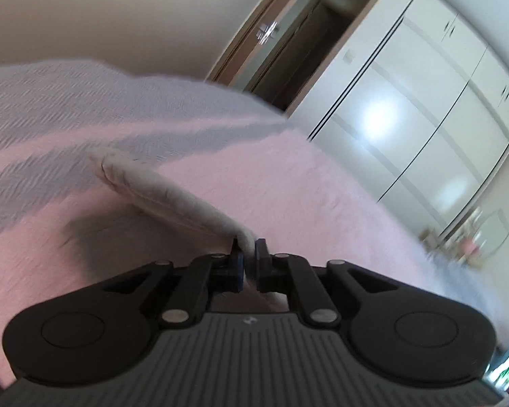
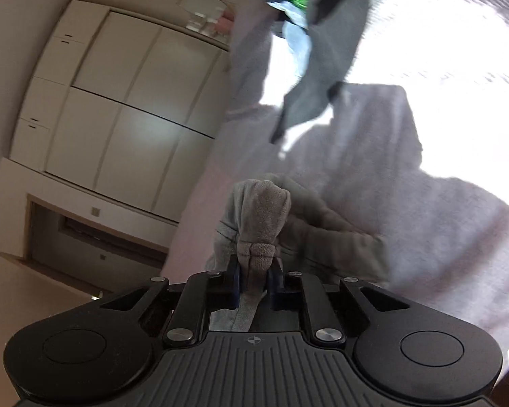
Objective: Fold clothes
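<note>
Tilted low over the pink bed cover (image 1: 305, 183), the left gripper (image 1: 248, 254) pinches a taut fold of the grey garment (image 1: 173, 193) lifted above the bed, while the right gripper (image 2: 254, 271), rolled sideways, clamps a bunched fold of it.

Your left gripper (image 1: 249, 254) pinches one end of the garment (image 1: 173, 193), which stretches ahead-left above the bed (image 1: 322, 196) | wardrobe (image 1: 424, 108) beyond the bed, doorway (image 1: 308, 44) to its left | your right gripper (image 2: 254, 273) pinches a bunched fold of garment (image 2: 261, 217), clothes pile (image 2: 305, 17) farther ahead.
</note>
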`<act>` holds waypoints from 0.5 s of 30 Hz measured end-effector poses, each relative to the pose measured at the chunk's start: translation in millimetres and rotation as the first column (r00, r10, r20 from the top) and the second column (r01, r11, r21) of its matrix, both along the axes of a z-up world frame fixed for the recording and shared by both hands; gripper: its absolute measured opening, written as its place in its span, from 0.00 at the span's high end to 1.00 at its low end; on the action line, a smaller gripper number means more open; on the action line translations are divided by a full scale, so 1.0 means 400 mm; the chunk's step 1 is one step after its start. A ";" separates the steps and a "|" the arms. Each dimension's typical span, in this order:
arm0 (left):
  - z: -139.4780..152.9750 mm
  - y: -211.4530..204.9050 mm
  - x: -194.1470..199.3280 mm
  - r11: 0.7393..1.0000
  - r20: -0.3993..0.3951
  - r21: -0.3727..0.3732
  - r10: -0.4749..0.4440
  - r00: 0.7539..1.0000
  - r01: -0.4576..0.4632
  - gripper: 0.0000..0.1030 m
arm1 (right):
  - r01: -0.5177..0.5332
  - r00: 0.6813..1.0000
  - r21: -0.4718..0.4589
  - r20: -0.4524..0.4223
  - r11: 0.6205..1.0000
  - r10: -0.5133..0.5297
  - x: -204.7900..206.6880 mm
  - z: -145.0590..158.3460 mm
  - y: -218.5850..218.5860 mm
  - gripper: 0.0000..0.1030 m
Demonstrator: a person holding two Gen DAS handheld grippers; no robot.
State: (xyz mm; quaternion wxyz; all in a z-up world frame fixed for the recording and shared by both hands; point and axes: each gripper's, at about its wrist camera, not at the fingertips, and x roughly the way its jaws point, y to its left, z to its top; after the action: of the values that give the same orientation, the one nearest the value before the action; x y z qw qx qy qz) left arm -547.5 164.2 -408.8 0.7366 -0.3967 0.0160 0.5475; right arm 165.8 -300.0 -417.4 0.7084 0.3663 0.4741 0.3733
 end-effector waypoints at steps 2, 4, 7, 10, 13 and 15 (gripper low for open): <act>-0.068 -0.015 -0.016 0.996 0.020 -0.086 0.019 1.000 -0.017 0.95 | 0.003 0.996 -0.079 -0.090 0.997 -0.010 0.006 -0.096 -0.003 0.87; -0.121 -0.027 -0.030 0.988 0.038 -0.152 0.036 0.999 -0.030 0.95 | 0.017 0.994 -0.066 -0.104 0.998 -0.024 0.002 -0.120 -0.010 0.87; -0.110 -0.024 -0.026 0.991 0.021 -0.130 0.027 0.999 -0.024 0.96 | 0.013 0.998 -0.065 -0.056 0.998 -0.016 -0.005 -0.100 -0.007 0.87; -0.094 -0.024 -0.019 0.995 -0.019 -0.097 0.007 1.000 -0.009 0.95 | -0.003 1.000 -0.047 -0.003 0.999 0.003 -0.009 -0.068 -0.007 0.87; -0.113 -0.024 -0.029 0.993 -0.020 -0.114 0.011 1.000 -0.014 0.95 | -0.013 0.999 -0.066 0.036 0.998 0.016 -0.024 -0.064 -0.011 0.87; -0.131 -0.024 -0.032 0.991 -0.005 -0.130 0.020 1.000 -0.021 0.95 | -0.005 1.000 -0.094 0.003 0.996 0.006 -0.028 -0.092 -0.015 0.87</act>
State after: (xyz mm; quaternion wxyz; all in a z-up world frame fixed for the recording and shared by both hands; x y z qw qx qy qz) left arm -560.3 154.7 -461.3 0.7036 -0.4427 0.0489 0.5537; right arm 154.8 -305.9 -454.3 0.7246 0.3304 0.4910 0.3530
